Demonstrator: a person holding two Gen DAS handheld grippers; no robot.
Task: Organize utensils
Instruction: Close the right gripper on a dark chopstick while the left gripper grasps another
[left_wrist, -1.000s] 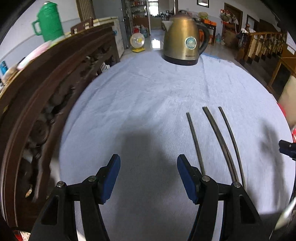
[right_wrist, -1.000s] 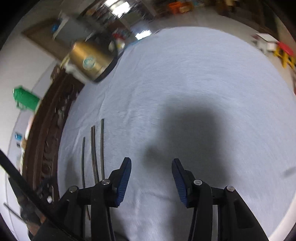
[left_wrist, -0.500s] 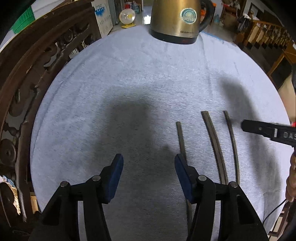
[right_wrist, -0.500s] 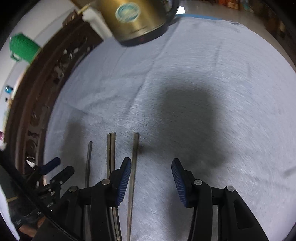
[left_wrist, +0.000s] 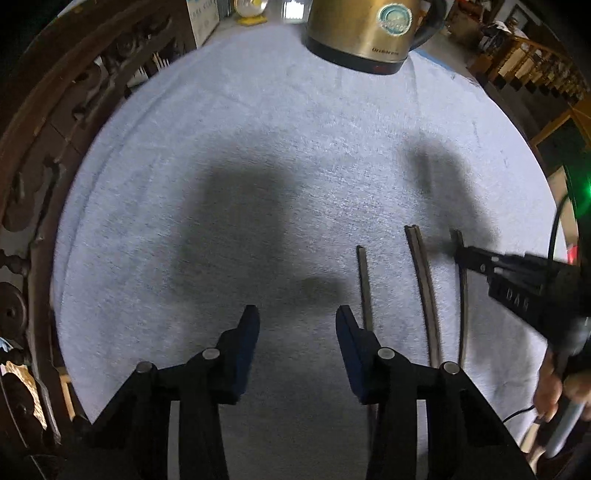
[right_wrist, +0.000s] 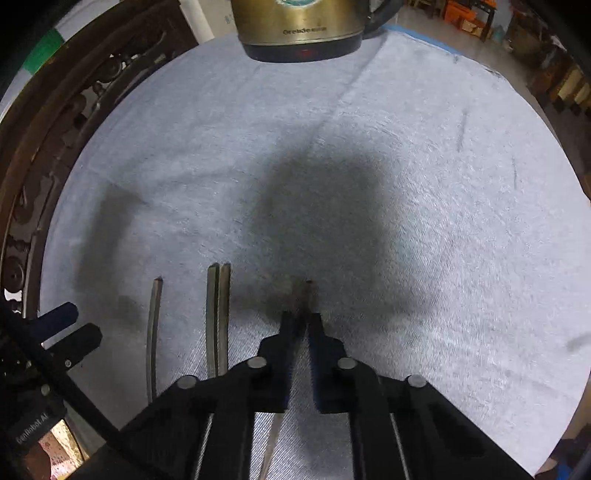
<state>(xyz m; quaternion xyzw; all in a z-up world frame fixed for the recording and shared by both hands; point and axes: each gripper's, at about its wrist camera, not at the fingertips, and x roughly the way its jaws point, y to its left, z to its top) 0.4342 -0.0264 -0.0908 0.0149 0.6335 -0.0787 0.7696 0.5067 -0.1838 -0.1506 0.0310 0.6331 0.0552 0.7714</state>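
Since a second earlier, both claws had been swung over toward the chopsticks, and the golden electric kettle (left_wrist: 364, 35) had been pushed up to the top edge of both views. The right claw (right_wrist: 302, 325) had just been snapped closed, and in its own view a single dark chopstick (right_wrist: 308, 291) was pinched between the blue pads, its end poking out past the fingertips and its thin end trailing back under the claw. It was seen in the left wrist view as the outermost stick on the right (left_wrist: 463, 314), with the right claw's tip on it.

The left claw (left_wrist: 297, 332) had been closing too but was left partly open, with nothing between the pads, only the pale blue towel (left_wrist: 258, 147) covering the tabletop. Just to the right of its right finger, another lone chopstick (left_wrist: 365, 284) was laid on the towel, and beyond that a pair (left_wrist: 424, 291) was laid touching side by side. All of them were lined up roughly parallel. A carved wooden chair back (left_wrist: 48, 129) was curved along the left edge.
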